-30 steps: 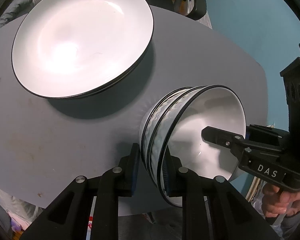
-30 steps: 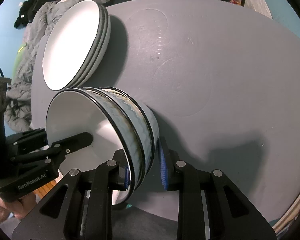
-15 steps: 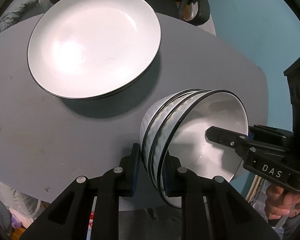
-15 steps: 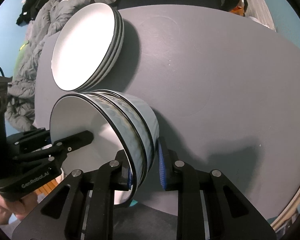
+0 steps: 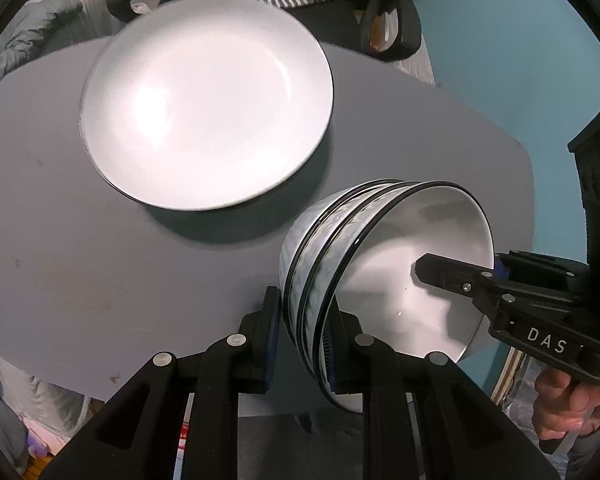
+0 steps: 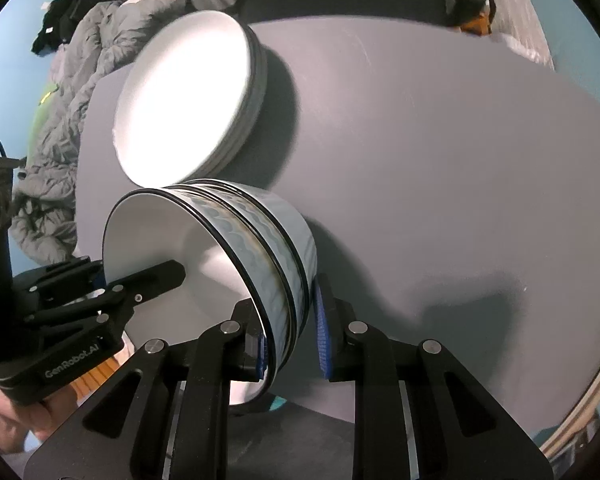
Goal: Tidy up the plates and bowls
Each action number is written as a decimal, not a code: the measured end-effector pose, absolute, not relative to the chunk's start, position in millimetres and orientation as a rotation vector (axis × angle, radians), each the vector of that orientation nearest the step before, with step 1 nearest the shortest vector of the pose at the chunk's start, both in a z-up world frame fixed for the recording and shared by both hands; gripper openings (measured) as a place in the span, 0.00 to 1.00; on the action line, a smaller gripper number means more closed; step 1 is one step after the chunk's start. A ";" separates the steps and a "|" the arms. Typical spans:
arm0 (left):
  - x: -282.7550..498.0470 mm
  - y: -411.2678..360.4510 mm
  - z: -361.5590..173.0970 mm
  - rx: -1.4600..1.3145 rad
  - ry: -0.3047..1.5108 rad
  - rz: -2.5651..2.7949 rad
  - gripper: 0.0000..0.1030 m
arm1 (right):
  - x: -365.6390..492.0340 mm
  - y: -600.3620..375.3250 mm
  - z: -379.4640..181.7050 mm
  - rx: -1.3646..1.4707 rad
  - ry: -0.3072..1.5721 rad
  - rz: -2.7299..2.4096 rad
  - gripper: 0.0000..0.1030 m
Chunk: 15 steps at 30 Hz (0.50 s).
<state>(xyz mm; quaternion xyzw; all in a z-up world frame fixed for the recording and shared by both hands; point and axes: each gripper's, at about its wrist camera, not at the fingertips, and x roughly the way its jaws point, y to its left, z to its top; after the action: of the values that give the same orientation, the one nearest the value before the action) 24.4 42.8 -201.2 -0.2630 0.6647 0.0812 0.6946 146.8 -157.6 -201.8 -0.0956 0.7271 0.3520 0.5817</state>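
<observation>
Bowls (image 5: 384,276) stay clamped by both hand-held grippers, now lifted farther from the plates (image 5: 208,100).

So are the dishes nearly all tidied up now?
Nearly. The white black-rimmed plates already sit stacked on the grey table. The nested white bowls with wavy blue sides are in hand, left tongs and right tongs each clamping the rims. Setting them down remains.

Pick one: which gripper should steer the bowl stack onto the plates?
Left, probably. Both grippers, left gripper and right gripper, clamp the bowl stack, but the plates lie on the left gripper's side.
</observation>
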 end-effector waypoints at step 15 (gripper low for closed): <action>45.9 116.8 -152.0 -0.559 1.384 0.276 0.18 | 173.7 -85.4 -160.4 -0.232 1.590 0.899 0.20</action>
<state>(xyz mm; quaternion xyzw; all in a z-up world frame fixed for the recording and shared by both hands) 45.9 116.8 -152.0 -0.2536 0.6273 0.1250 0.7256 173.7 -85.4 -160.4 -0.1005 0.6872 0.3887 0.6054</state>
